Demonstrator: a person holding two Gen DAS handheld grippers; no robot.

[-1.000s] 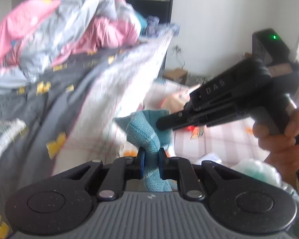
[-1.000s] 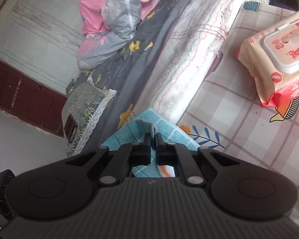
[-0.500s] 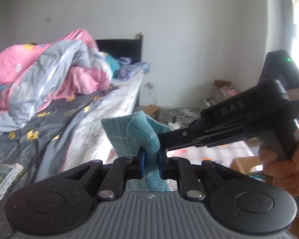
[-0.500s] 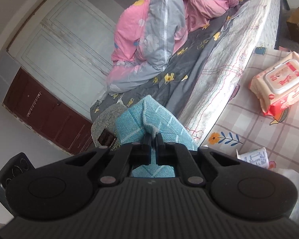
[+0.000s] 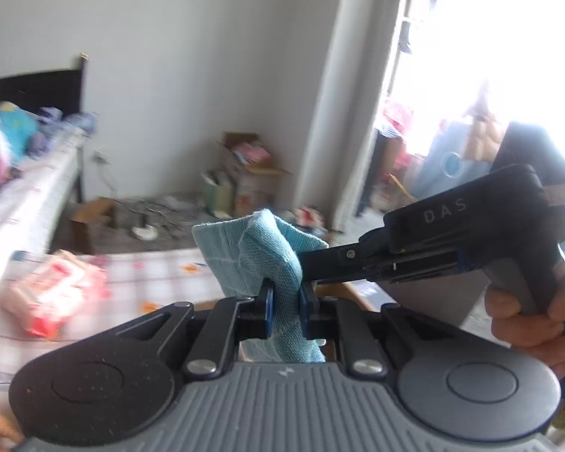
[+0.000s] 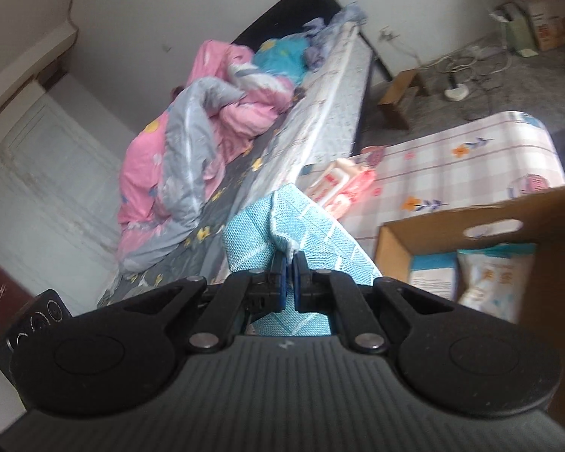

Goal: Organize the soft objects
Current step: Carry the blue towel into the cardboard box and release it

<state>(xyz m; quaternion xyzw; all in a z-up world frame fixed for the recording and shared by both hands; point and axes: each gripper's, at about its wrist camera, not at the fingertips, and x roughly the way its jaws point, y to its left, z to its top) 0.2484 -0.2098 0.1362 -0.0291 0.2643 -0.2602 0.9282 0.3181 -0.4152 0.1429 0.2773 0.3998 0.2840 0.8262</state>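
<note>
A light blue woven cloth (image 5: 261,256) is held up in the air by both grippers. My left gripper (image 5: 285,293) is shut on a bunched fold of it, and the cloth rises above the pads. In the left wrist view my right gripper (image 5: 305,260) reaches in from the right, held by a hand (image 5: 527,312), with its tips against the cloth. In the right wrist view my right gripper (image 6: 290,263) is shut on a thin edge of the same blue cloth (image 6: 312,233), which drapes to both sides.
A table with a checked floral cover (image 6: 471,165) carries a pink wipes pack (image 6: 339,184). An open cardboard box (image 6: 467,233) with packets inside stands at the right. A bed (image 6: 312,128) with a pink and grey quilt (image 6: 192,139) lies left. Boxes and cables litter the floor (image 5: 169,207).
Both grippers have lifted the cloth and swung right, away from the bed. The wall, a bright doorway and the cardboard box have come into view. Both grips are unchanged.
</note>
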